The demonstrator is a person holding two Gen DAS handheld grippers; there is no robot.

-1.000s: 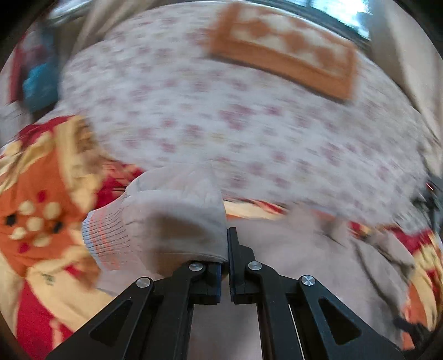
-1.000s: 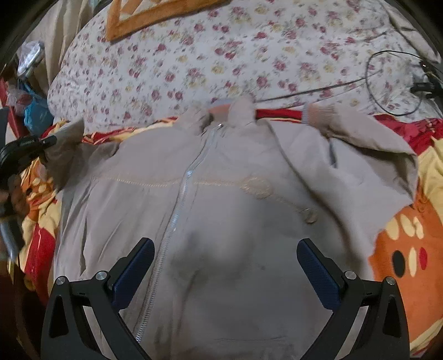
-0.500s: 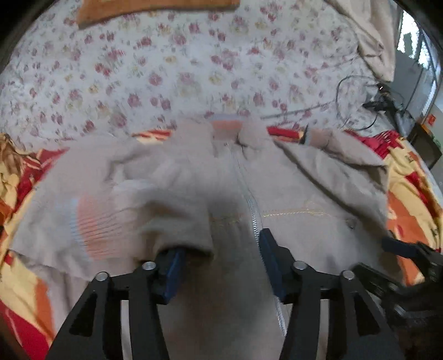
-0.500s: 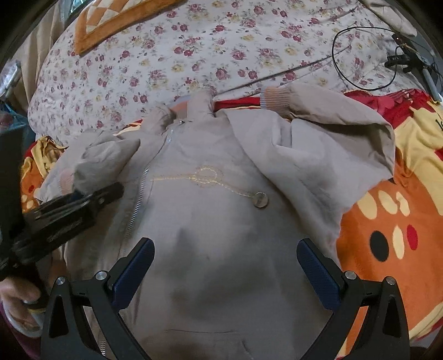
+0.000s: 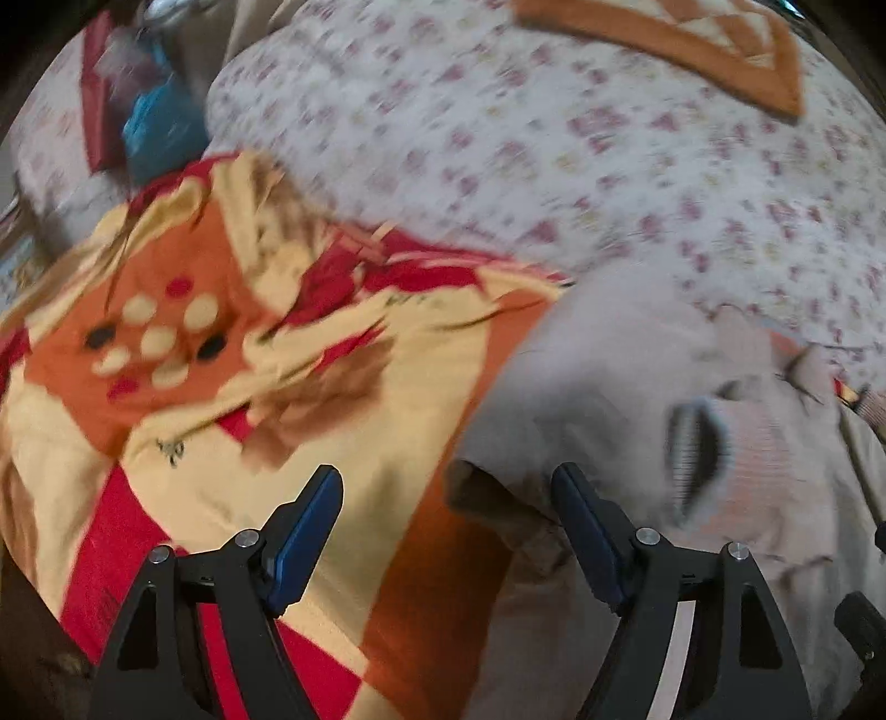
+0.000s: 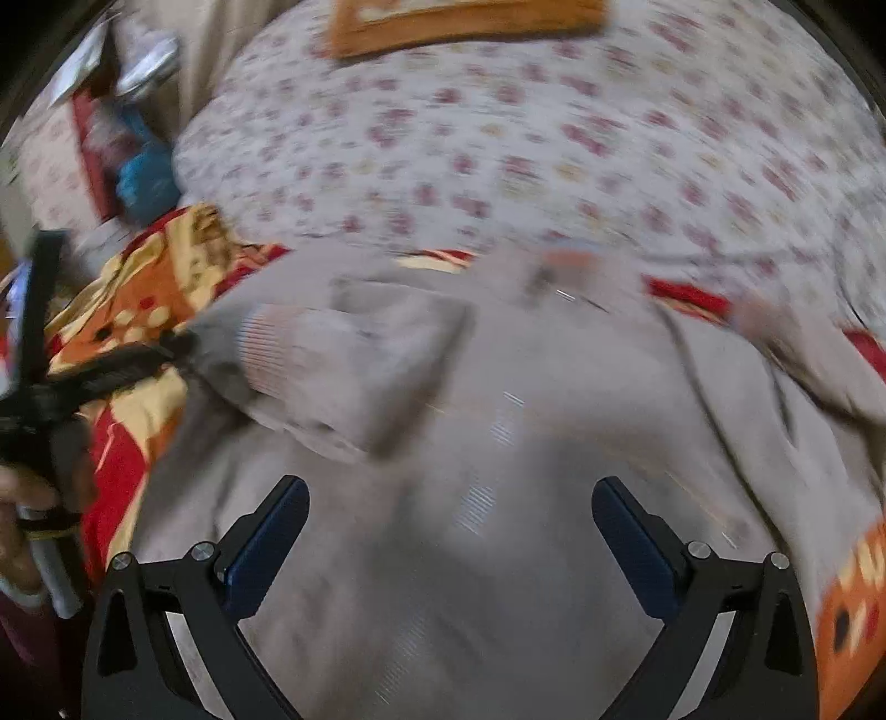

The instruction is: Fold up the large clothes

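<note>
A beige zip jacket point(image 6: 526, 471) lies spread on a red, orange and yellow blanket point(image 5: 221, 387). Its left sleeve point(image 6: 354, 360) is folded across the chest, ribbed cuff point(image 5: 698, 459) lying free. My left gripper point(image 5: 446, 476) hovers at the jacket's left edge with its jaws opening. The sleeve's fold corner point(image 5: 487, 498) lies between them over the blanket, and neither pad presses on it. In the right wrist view one of its black fingers point(image 6: 127, 363) sits just left of the cuff. My right gripper point(image 6: 449, 487) stands open above the jacket's front, holding nothing.
A floral sheet point(image 5: 554, 166) covers the bed behind the jacket, with an orange patterned mat point(image 5: 692, 44) at the far end. Blue and red clutter point(image 5: 155, 127) sits at the far left. A person's hand point(image 6: 16, 498) holds the left gripper. Both views are motion-blurred.
My left gripper carried the sleeve cuff over the jacket's front, opened and let it go, then swung left to the jacket's edge. The right gripper stayed open while its view shifted sideways.
</note>
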